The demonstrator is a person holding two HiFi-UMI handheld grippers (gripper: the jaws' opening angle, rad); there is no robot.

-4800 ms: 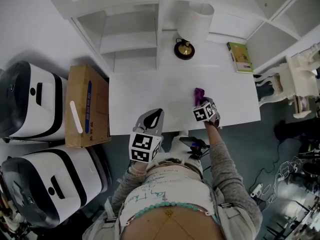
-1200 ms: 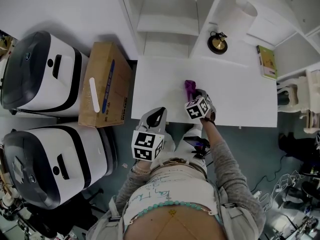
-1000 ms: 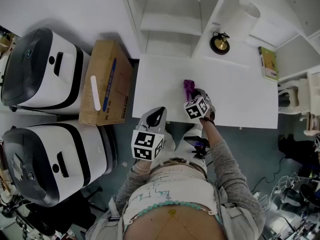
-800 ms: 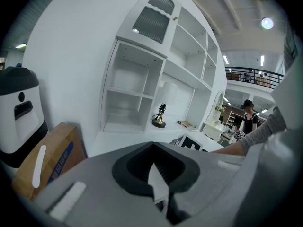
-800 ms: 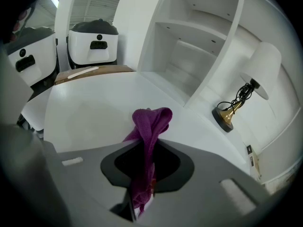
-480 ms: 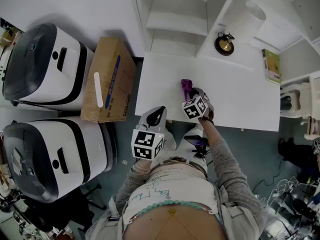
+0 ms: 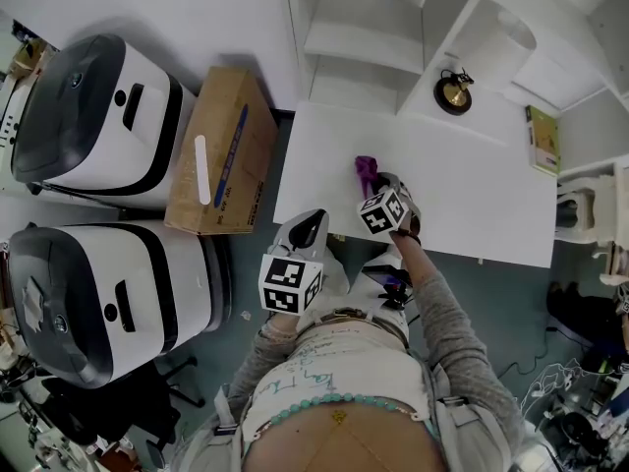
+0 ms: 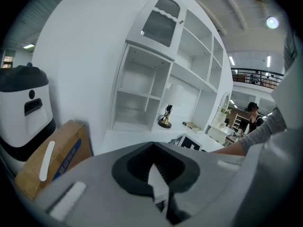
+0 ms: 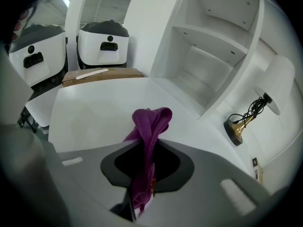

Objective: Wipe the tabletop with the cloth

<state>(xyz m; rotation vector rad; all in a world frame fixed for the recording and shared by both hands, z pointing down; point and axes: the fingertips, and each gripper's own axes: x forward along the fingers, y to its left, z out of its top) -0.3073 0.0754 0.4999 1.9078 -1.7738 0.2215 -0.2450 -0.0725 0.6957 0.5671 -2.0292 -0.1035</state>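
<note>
Now, head view. My right gripper (image 7: 374,185) reaches out over the worktop (image 7: 472,190), fingers pointing away from me toward the shelves (image 7: 364,37). The cloth (image 7: 366,171) sits at their tips, left of the worktop's middle and a little in from the front edge. My left gripper (image 7: 309,222) hangs just off the front edge near the left corner and touches nothing. A box (image 7: 221,150) stands beside the worktop's left end. A lamp (image 7: 454,94) sits at the back and a book (image 7: 543,139) at the far right.

Left gripper view. Fingers drawn together with nothing between them, so this side is idle. The worktop lies ahead and slightly below.

Right gripper view. Fingers clamped on the cloth (image 9: 150,126), which is pinched low in the gap. A bunched fold stands out ahead of the tips, its long axis in line with the fingers. I cannot tell here whether the fold presses on the surface or rides just above it.

Judgement: wiping is under way and the right hand is the working one. The free fold leads the fingers, so a stroke wants the tips tilted down to lay that fold flat. The larger bare stretch lies to my right, toward the book. Risk: the lamp's base is near if strokes run deep.
</note>
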